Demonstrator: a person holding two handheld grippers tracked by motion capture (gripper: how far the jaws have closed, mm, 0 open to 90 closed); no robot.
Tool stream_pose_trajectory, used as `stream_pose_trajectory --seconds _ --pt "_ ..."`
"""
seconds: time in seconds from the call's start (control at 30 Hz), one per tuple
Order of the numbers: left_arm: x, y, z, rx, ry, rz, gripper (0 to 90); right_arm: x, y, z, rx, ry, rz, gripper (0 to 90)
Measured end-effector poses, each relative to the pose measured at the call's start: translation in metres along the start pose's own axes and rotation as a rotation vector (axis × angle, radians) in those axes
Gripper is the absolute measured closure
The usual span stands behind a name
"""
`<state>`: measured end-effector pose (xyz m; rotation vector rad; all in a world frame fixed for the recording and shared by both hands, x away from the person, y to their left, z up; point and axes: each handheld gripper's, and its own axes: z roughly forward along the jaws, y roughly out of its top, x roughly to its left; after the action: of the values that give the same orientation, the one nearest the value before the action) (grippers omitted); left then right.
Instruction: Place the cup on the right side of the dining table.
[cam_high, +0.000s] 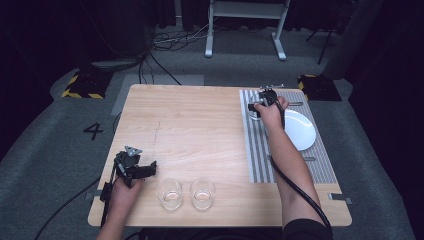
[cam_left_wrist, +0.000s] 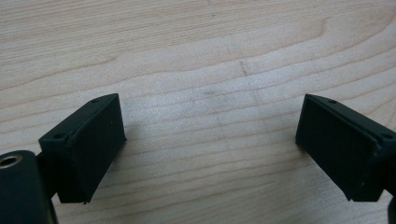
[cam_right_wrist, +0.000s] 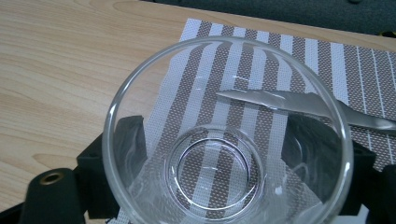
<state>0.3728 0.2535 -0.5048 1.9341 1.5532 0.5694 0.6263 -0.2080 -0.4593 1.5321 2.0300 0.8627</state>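
A black "4" on the grey floor (cam_high: 93, 131)

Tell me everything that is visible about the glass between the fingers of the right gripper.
The glass is a clear, round tumbler with a thick base and a thin rim, and it looks empty. It is upright over the striped placemat, whose grey and white stripes show through it. The black fingers of the right gripper stand on both sides of it, against its wall. Behind it a metal utensil lies on the mat. Whether the base rests on the mat cannot be told.
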Motion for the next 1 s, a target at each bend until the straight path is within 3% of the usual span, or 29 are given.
stream_pose_trajectory --seconds 0.53,1.0 --pt "0.000 0.000 0.000 0.000 0.000 0.000 8.3 -0.001 0.000 -0.008 -0.013 0.015 -0.009 17.9" --pt "0.000 0.000 0.000 0.000 0.001 0.001 8.3 -0.005 0.003 -0.048 -0.035 0.021 -0.052 16.7"
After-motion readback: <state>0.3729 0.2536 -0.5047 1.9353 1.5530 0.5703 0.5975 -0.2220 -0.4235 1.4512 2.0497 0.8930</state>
